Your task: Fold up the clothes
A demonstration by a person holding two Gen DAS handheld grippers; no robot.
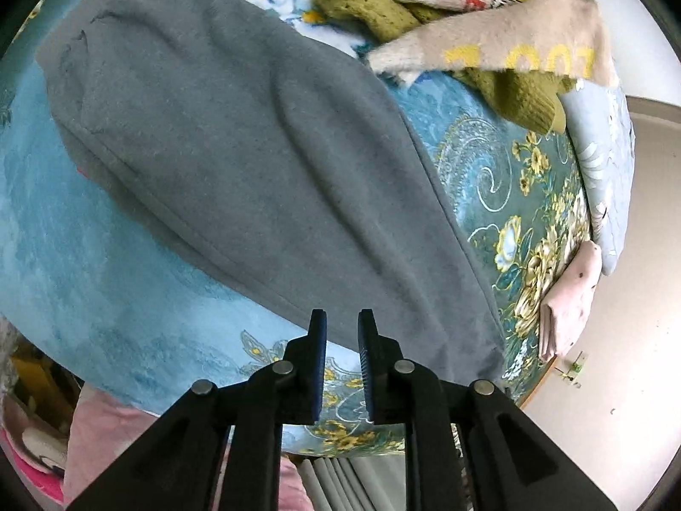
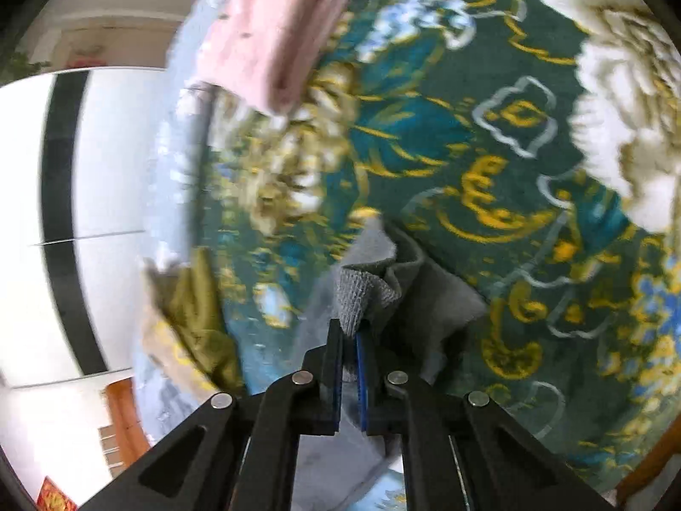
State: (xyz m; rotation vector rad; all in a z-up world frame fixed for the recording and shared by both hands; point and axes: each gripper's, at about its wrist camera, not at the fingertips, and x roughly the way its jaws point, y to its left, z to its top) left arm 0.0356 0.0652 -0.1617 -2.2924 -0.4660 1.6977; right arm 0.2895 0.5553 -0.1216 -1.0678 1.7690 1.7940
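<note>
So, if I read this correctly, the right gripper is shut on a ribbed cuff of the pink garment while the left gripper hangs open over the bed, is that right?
Not quite: the cloth is grey, not pink. The right wrist view shows the right gripper shut on the ribbed cuff of the grey garment; the pink cloth lies apart at the bed's edge. The left gripper does hang open over the bed.

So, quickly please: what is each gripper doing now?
Left gripper: open, holding nothing.
Right gripper: shut on the grey garment.
</note>
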